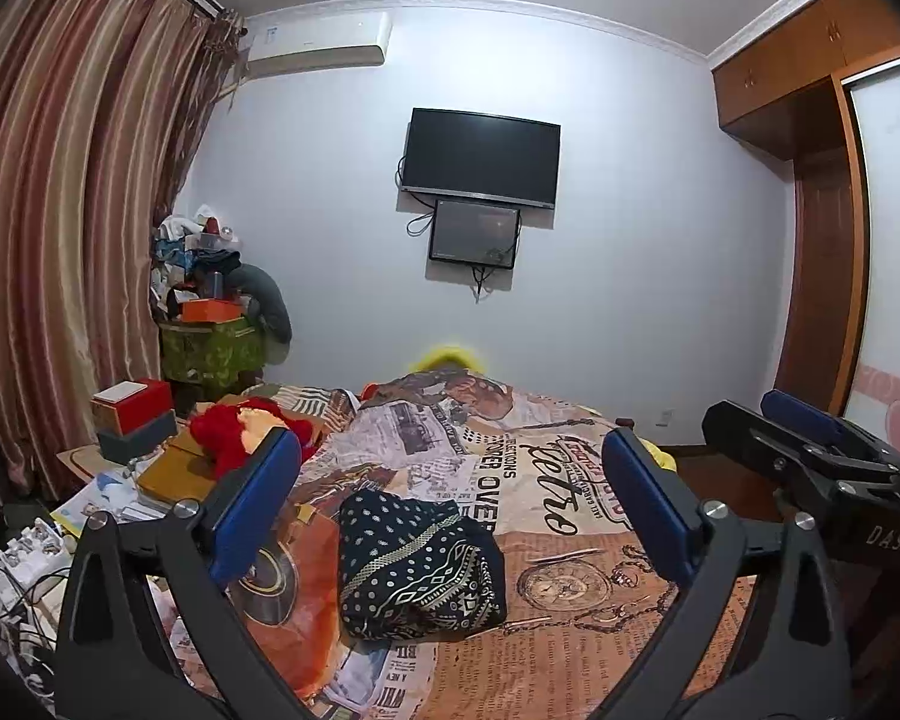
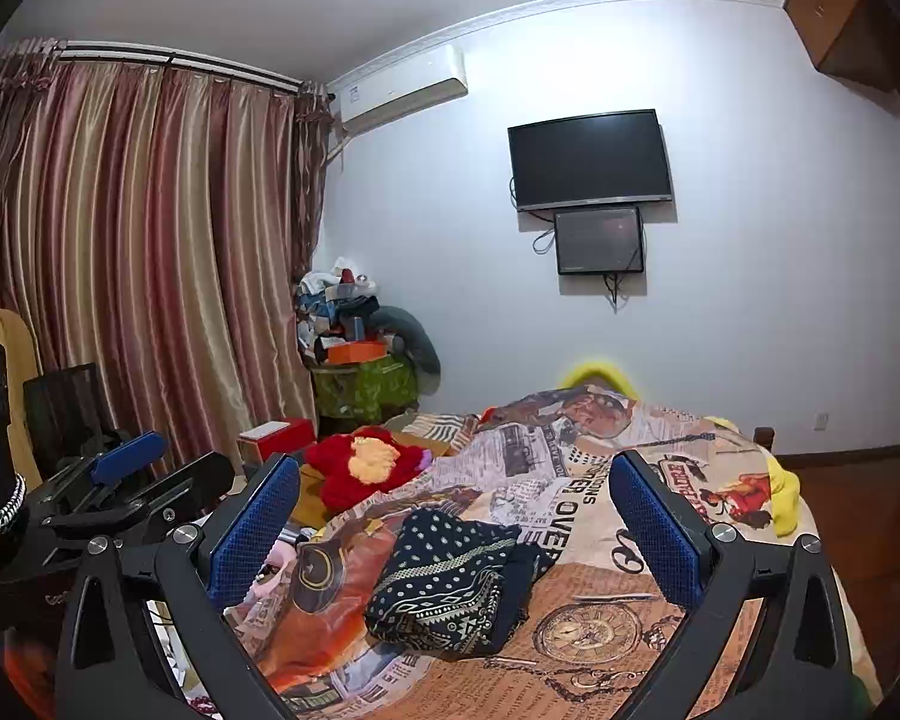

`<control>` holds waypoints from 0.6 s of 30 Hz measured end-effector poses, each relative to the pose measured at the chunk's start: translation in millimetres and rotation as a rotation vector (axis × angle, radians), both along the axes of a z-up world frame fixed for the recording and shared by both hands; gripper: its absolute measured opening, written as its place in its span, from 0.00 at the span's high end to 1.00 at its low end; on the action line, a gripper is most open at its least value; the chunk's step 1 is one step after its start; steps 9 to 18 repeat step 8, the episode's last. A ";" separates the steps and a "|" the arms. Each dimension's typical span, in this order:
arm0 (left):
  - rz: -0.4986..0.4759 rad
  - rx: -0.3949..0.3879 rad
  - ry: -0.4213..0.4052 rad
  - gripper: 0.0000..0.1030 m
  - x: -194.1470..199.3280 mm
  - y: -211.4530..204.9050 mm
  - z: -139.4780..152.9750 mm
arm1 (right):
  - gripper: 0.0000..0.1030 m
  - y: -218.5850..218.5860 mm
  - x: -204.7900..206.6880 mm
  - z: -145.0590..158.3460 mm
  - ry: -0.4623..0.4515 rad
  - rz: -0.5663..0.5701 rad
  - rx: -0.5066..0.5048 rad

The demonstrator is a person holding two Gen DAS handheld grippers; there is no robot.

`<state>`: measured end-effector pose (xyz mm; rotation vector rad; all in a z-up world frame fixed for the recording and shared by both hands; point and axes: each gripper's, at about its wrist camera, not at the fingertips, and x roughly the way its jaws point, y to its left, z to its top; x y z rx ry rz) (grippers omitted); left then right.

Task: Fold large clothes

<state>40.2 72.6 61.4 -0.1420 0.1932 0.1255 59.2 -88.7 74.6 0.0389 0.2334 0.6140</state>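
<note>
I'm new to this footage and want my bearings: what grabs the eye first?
The dark patterned garment lies bunched mid-bed on the busy newspaper-print bedspread, framed by both grippers' open blue-padded jaws. A red plush toy sits at the bed's left edge, and a black TV hangs on the far wall.

Folded garment [image 1: 420,570] lies on the bedspread [image 1: 570,540], mid-bed. Plush toy [image 1: 240,429] sits behind it to the left, boxes [image 1: 132,420] further left. TV [image 1: 480,157] hangs on the far wall, smaller screen [image 1: 474,237] directly below.
</note>
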 end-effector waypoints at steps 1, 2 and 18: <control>-0.002 -0.001 0.000 0.02 0.0 -0.3 -0.2 | 0.00 0.6 -0.1 0.4 0.000 -0.002 0.000; -0.003 -0.001 0.000 0.02 0.1 -0.1 -0.4 | 0.00 1.5 -0.7 0.5 0.001 -0.004 0.001; -0.011 -0.001 0.007 0.02 1.3 -0.3 -2.2 | 0.00 1.8 -0.8 0.8 0.003 -0.005 0.003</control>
